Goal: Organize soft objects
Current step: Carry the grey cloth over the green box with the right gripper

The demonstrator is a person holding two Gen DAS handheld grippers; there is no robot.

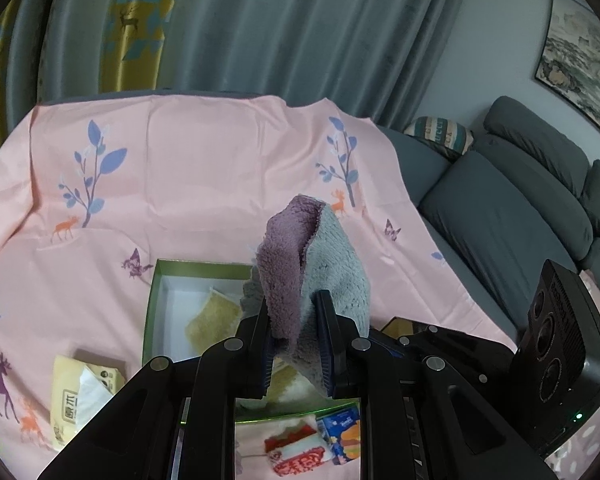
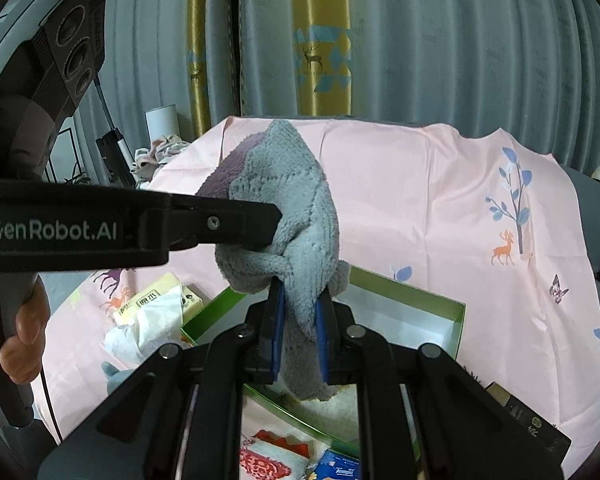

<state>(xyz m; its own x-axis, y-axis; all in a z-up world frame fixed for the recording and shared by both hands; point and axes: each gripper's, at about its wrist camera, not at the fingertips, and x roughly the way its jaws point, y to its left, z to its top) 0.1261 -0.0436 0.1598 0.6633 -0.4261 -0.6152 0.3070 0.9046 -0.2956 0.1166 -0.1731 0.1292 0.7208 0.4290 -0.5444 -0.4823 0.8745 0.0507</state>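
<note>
A fluffy cloth, grey on one side (image 1: 336, 264) and purple on the other, is held up in the air above the green box (image 1: 156, 280). My left gripper (image 1: 298, 340) is shut on one part of it. My right gripper (image 2: 298, 332) is shut on another part of the same cloth (image 2: 300, 208). The left gripper also shows in the right wrist view (image 2: 276, 220), coming in from the left and pinching the cloth. A yellow cloth (image 1: 212, 320) lies inside the green box (image 2: 440, 300).
A tissue pack (image 1: 80, 392) lies left of the box on the pink sheet (image 1: 200, 168). A red-and-white packet (image 1: 300, 452) and a blue packet (image 1: 340, 432) lie in front. A grey sofa (image 1: 500, 208) stands at the right. Curtains hang behind.
</note>
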